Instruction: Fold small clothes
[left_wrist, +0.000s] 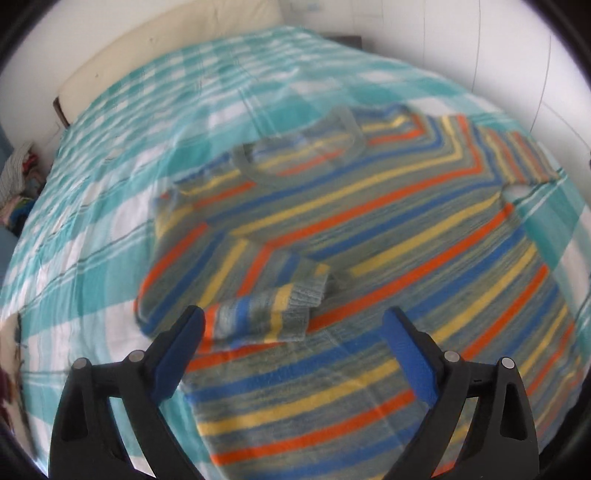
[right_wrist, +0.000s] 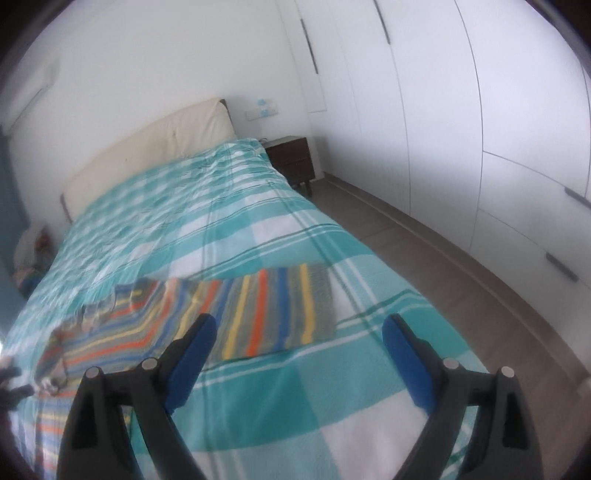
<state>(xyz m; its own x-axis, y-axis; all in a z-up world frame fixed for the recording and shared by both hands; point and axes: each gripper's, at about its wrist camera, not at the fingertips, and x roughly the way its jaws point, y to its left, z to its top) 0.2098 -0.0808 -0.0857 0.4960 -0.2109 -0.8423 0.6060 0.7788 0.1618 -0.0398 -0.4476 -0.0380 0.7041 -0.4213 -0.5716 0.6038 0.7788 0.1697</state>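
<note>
A small striped sweater (left_wrist: 369, 221) in orange, yellow, blue and grey lies flat on the teal checked bed cover (left_wrist: 129, 155). Its left sleeve (left_wrist: 258, 317) is folded across the body, the cuff lying just beyond my left gripper (left_wrist: 295, 325), which is open and empty above the sweater's lower part. Its other sleeve (left_wrist: 524, 158) lies spread out to the right. In the right wrist view this sleeve (right_wrist: 273, 310) lies stretched out just ahead of my right gripper (right_wrist: 299, 332), which is open and empty above the bed cover (right_wrist: 258, 229).
A cream headboard (right_wrist: 155, 147) runs along the far end of the bed. A dark nightstand (right_wrist: 291, 158) stands beside it. White wardrobe doors (right_wrist: 461, 110) line the right wall, with wood floor (right_wrist: 424, 258) between them and the bed. A pile of clothes (left_wrist: 18, 184) lies at the left.
</note>
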